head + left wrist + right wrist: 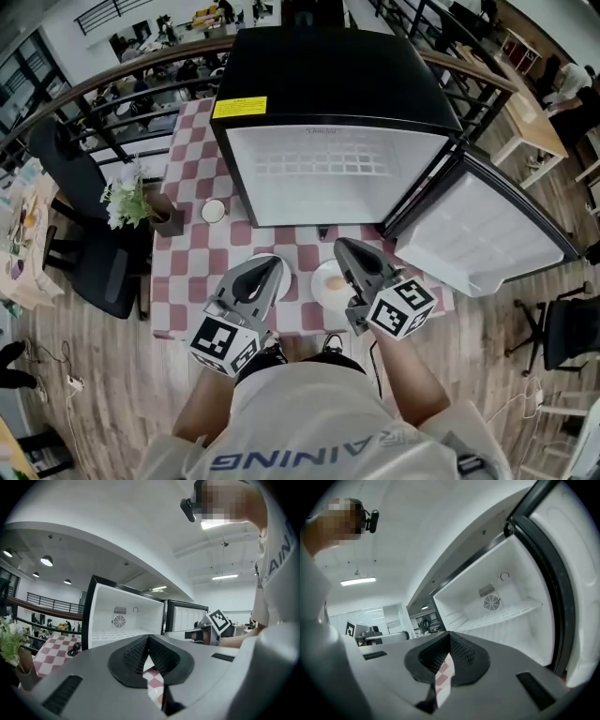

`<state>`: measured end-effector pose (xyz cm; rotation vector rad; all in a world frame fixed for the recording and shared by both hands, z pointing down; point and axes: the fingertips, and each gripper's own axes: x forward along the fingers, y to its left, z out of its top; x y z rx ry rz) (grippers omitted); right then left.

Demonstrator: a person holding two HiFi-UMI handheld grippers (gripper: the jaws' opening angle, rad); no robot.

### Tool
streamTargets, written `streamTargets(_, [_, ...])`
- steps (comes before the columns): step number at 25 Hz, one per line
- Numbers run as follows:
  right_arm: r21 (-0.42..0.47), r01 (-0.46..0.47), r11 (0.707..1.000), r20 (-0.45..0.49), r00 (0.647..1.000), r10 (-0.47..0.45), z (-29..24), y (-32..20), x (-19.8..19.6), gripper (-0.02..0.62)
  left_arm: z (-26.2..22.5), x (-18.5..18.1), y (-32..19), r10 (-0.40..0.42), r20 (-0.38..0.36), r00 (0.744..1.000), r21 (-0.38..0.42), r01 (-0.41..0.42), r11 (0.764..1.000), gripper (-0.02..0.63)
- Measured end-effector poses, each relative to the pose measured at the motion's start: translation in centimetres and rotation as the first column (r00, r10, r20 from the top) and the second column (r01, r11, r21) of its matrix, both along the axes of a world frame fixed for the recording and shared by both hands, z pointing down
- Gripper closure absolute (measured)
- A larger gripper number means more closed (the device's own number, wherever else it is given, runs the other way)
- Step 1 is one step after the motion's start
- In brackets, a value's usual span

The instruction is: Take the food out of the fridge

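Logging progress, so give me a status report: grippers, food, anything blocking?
Left gripper shut, empty. Right gripper shut, empty. Fridge open, no food seen inside; plate on table before it. Nothing blocking.

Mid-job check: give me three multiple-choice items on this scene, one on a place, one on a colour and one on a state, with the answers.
1. Where do the potted flowers stand?
A. inside the fridge
B. on the table, left of the fridge
C. on the floor

2. What colour is the fridge's outer shell?
A. red
B. silver
C. black

3. How is the fridge door?
A. swung open
B. shut
C. taken off

Answers:
1 B: the head view shows them on the checkered cloth beside the fridge's left wall.
2 C: its top and frame are black.
3 A: the door hangs out to the right and the white inside shows.
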<state>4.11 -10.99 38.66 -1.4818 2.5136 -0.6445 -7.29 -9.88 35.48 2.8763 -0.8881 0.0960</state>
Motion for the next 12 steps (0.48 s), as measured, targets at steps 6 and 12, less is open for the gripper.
streamTargets(6, [0.085, -0.049, 0.995, -0.138, 0.989, 0.060, -4.2, 1.2, 2.3, 0.575, -1.6, 1.6, 0.2, 0.046, -0.011, 0.999, 0.039, -0.046, 0.998, 0.598])
streamTargets(12, [0.118, -0.143, 0.983, -0.191, 0.968, 0.163, -5.3, 1.9, 4.2, 0.575, -2.4, 2.2, 0.2, 0.063, -0.015, 0.998, 0.059, -0.062, 0.996, 0.598])
